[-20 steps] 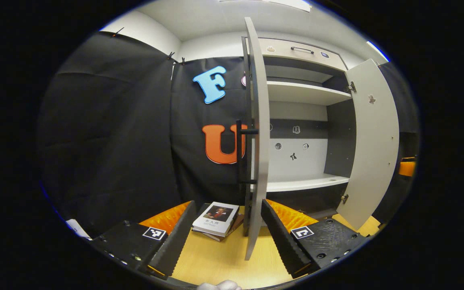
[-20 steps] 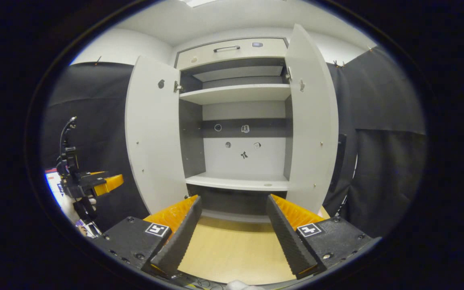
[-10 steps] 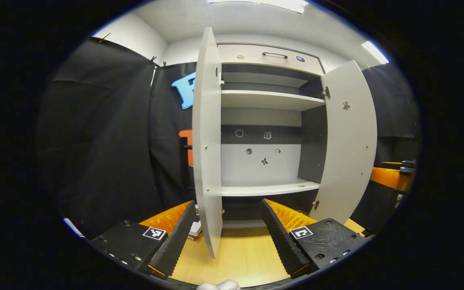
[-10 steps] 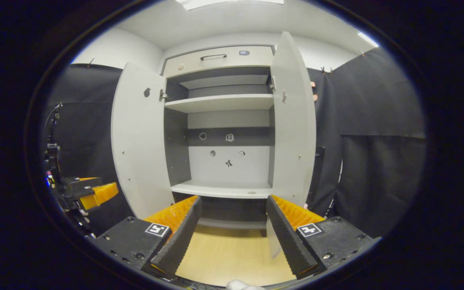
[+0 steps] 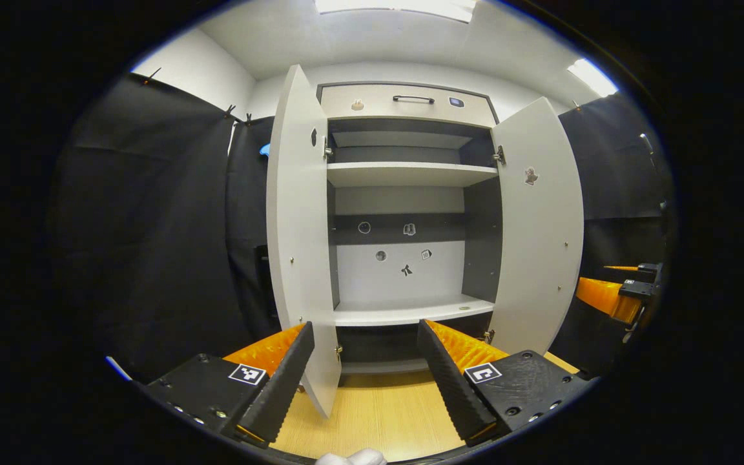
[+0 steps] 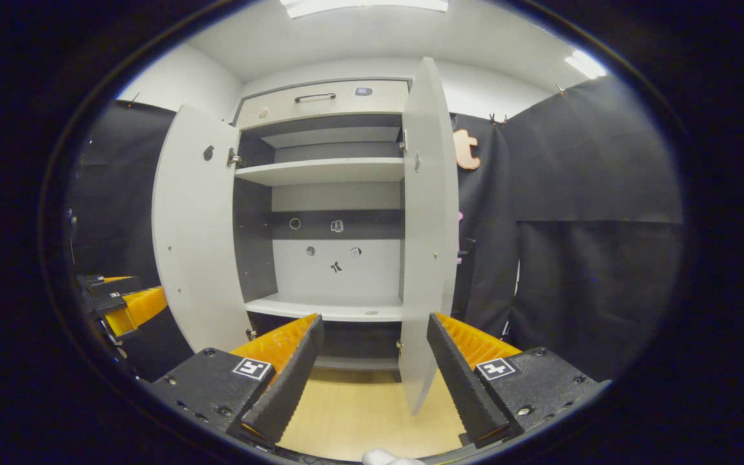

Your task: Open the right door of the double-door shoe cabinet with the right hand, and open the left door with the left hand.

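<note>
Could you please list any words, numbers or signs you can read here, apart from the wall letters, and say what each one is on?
No readable words or numbers.
Coded squares on the left gripper and the right gripper: patterns only, no text.
Small stickers on the cabinet's back panel and on the drawer front: too small to read.

Each tool, the left tool (image 5: 364,374) and the right tool (image 6: 373,371), has two long wedge-shaped fingers with ribbed inner faces. The fingers sit on dark, textured blocks with small screws, and each block carries a square black-and-white marker.
</note>
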{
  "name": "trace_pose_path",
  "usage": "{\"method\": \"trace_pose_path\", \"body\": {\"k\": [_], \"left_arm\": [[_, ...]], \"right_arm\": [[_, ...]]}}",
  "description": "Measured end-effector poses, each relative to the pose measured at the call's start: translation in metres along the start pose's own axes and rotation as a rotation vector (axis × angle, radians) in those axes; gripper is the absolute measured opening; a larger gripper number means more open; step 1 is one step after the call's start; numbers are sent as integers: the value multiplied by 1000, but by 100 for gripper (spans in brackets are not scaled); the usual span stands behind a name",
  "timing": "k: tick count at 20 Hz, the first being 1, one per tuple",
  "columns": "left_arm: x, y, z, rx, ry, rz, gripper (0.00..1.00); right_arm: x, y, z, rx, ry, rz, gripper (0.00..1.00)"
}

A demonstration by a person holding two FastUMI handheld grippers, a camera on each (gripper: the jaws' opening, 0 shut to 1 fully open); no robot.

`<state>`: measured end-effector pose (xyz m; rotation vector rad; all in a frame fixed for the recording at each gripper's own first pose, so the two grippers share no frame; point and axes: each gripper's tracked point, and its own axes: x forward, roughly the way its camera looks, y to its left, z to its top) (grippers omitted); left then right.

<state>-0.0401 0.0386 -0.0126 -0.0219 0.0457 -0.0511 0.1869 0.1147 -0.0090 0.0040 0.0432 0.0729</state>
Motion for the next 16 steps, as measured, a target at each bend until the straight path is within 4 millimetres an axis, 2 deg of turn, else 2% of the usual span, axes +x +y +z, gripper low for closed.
{"method": "trace_pose_path", "body": {"k": [16], "left_arm": [[-8, 1, 4, -4, -15, 38, 96]], "right_arm": [[-1, 1, 0, -9, -6, 21, 100]]}}
